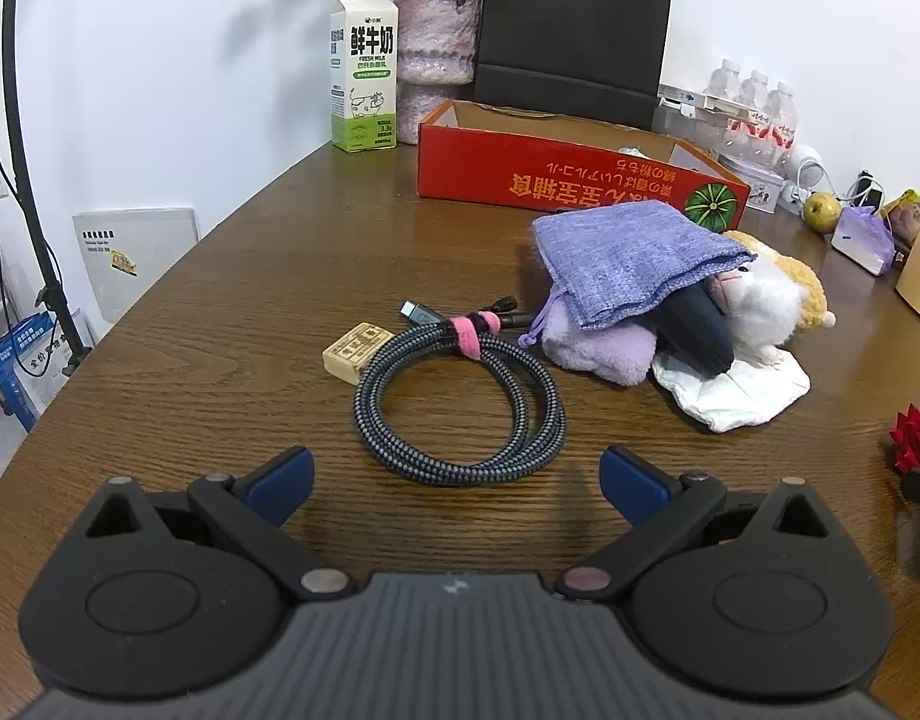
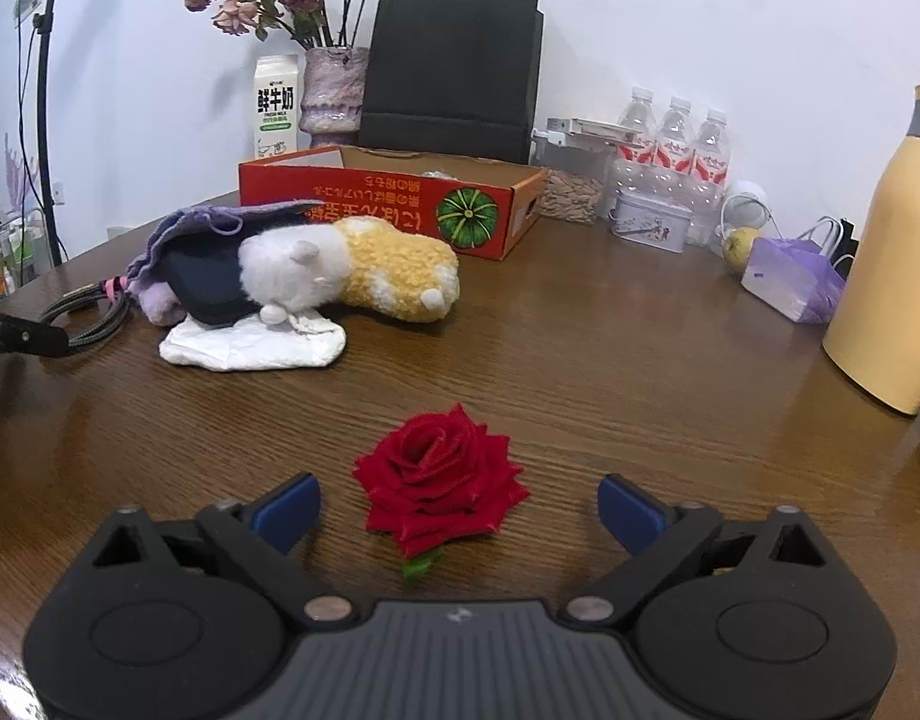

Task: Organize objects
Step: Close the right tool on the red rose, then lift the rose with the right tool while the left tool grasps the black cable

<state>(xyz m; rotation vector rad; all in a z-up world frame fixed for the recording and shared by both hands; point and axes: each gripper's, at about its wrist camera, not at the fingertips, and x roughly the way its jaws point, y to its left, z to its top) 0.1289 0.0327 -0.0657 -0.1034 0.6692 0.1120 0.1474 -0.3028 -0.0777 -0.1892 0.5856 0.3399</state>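
My left gripper (image 1: 456, 480) is open, just short of a coiled braided cable (image 1: 460, 396) tied with a pink strap. A small tan block (image 1: 356, 353) lies at the cable's left. My right gripper (image 2: 458, 510) is open, with a red fabric rose (image 2: 438, 477) lying on the table between its blue fingertips. A heap lies further back: a purple cloth pouch (image 1: 631, 261), a dark object (image 1: 697, 327), a white-and-yellow plush toy (image 2: 351, 267) and a white crumpled cloth (image 2: 252, 345). An open red cardboard box (image 1: 571, 177) stands behind the heap.
The brown wooden table (image 2: 580, 372) carries a milk carton (image 1: 363, 72), a vase of dried flowers (image 2: 333, 93), a black paper bag (image 2: 450, 72), water bottles (image 2: 673, 147), a tin (image 2: 652, 222), a purple bag (image 2: 793, 276) and a yellow flask (image 2: 898, 252). A light stand (image 1: 24, 150) rises at left.
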